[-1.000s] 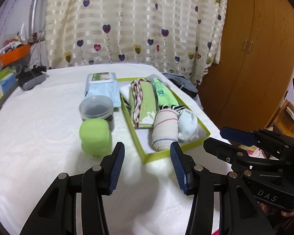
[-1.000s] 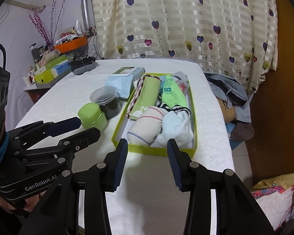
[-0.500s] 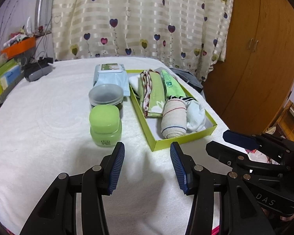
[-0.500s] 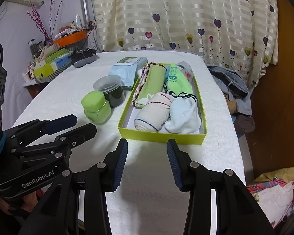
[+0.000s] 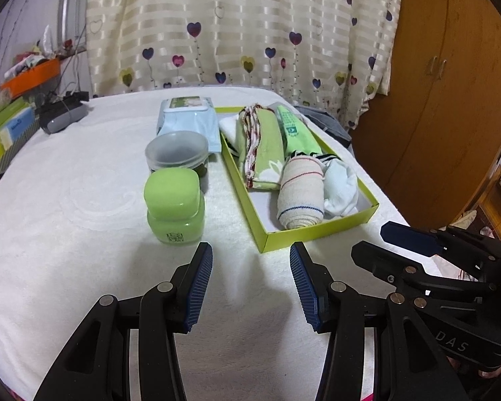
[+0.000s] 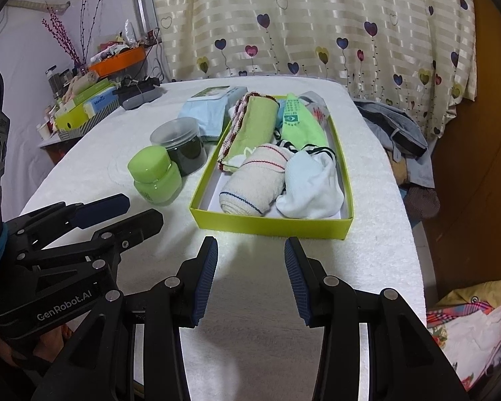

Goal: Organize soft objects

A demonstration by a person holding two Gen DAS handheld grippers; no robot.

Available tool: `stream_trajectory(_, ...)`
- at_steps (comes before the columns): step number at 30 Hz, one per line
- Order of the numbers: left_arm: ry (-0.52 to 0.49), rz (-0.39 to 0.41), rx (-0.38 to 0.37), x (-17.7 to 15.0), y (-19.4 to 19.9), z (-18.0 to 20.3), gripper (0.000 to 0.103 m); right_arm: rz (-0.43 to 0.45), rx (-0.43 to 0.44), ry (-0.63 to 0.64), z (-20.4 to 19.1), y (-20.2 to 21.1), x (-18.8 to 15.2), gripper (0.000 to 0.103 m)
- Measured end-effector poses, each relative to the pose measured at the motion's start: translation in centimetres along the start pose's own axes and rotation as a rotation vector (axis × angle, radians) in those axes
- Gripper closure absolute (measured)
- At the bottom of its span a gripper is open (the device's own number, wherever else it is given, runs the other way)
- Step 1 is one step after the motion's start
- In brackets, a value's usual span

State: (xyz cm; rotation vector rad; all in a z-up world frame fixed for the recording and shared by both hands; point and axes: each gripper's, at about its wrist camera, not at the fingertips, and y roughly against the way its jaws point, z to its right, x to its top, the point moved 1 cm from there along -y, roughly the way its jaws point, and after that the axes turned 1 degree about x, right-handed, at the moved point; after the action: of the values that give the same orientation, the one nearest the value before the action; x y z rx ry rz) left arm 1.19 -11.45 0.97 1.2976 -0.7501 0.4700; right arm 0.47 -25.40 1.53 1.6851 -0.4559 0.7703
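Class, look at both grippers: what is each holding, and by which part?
Nothing is held. The left gripper and right gripper both stand open over the bare tablecloth, short of the box.

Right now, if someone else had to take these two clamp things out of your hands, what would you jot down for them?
Left gripper: open, empty, hovering over the white table cover short of the box.
Right gripper: open, empty, just before the box's near wall.
Yellow-green box: holds a green towel, a green patterned sock, a rolled cream cloth and a white sock.
Outside, left of the box: green jar, lidded tub, wipes pack; these look hard or packaged.
The soft items seem boxed; little appears left.
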Motion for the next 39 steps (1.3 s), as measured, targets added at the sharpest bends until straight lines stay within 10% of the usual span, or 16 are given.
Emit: stream_trajectory(39, -0.019, -0.048, 0.027, -0.5, -1.4, 0.1, 0.056, -0.027, 0.01, 0.007, -0.6, -1.4, -0.1, 0.06)
